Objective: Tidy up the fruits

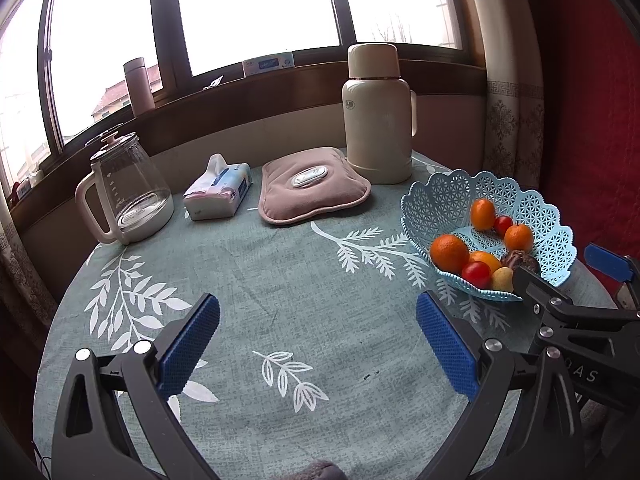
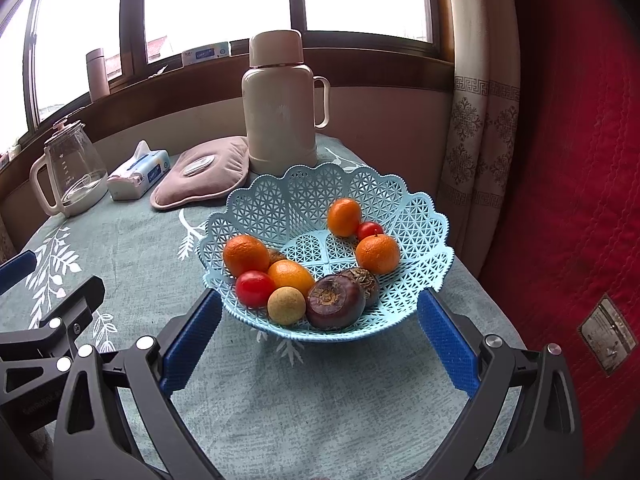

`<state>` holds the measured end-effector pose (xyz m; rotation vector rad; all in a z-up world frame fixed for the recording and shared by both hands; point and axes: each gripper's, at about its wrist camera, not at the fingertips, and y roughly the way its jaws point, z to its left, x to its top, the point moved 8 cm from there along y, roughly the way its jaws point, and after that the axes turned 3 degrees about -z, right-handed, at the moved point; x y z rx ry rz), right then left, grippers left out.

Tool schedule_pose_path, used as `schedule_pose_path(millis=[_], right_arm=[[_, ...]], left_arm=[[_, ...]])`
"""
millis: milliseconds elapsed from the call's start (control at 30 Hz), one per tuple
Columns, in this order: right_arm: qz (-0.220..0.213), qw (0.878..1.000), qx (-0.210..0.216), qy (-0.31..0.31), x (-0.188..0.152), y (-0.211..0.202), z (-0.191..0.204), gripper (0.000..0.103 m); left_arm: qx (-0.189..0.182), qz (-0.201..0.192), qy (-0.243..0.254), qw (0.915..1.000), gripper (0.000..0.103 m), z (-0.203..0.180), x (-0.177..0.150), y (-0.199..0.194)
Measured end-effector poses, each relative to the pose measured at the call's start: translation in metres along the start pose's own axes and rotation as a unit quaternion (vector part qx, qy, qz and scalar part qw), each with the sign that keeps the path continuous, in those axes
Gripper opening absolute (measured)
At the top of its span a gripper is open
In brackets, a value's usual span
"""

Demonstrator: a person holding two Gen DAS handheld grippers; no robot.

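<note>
A light blue lattice basket (image 2: pixel 304 200) (image 1: pixel 448 196) stands on the table's right side. It holds several oranges (image 2: pixel 246 255) (image 1: pixel 449 253), red tomatoes (image 2: pixel 254 288) (image 1: pixel 476 274), a small yellow fruit (image 2: pixel 286 305) (image 1: pixel 502 279) and two dark brown fruits (image 2: pixel 335 301). My right gripper (image 2: pixel 318 330) (image 1: pixel 560 276) is open just in front of the basket, its blue pads level with the near rim. My left gripper (image 1: pixel 316 330) (image 2: pixel 56 276) is open over bare tablecloth to the left, holding nothing.
Along the back stand a cream thermos (image 1: pixel 378 114), a pink hot-water pouch (image 1: pixel 314 186), a tissue pack (image 1: pixel 218 192) and a glass kettle (image 1: pixel 126 188). A teal leaf-print cloth (image 1: pixel 280 280) covers the round table. A red cushion (image 2: pixel 572 200) sits right.
</note>
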<state>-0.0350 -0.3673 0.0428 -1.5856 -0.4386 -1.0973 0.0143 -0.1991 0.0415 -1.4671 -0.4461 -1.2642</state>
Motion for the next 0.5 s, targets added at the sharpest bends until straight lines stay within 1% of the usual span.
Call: schedule_pose_path(millis=[100, 233, 367, 500], right_arm=[[0.001, 1.000, 0.001, -0.001, 0.000, 0.000, 0.002, 0.099], [0.002, 1.000, 0.003, -0.002, -0.001, 0.000, 0.004, 0.099], [0.004, 1.000, 0.008, -0.004, -0.002, -0.001, 0.008, 0.099], [0.012, 1.000, 0.028, -0.004, -0.006, -0.004, 0.022, 0.099]], left_arm=[[0.003, -0.003, 0.004, 1.0000, 0.098, 0.000, -0.001, -0.001], [0.003, 0.007, 0.002, 1.0000, 0.098, 0.003, -0.006, 0.002], [0.007, 0.028, -0.011, 0.9995, 0.098, 0.015, -0.016, 0.007], [0.032, 0.059, -0.017, 0.9976, 0.098, 0.038, -0.036, 0.012]])
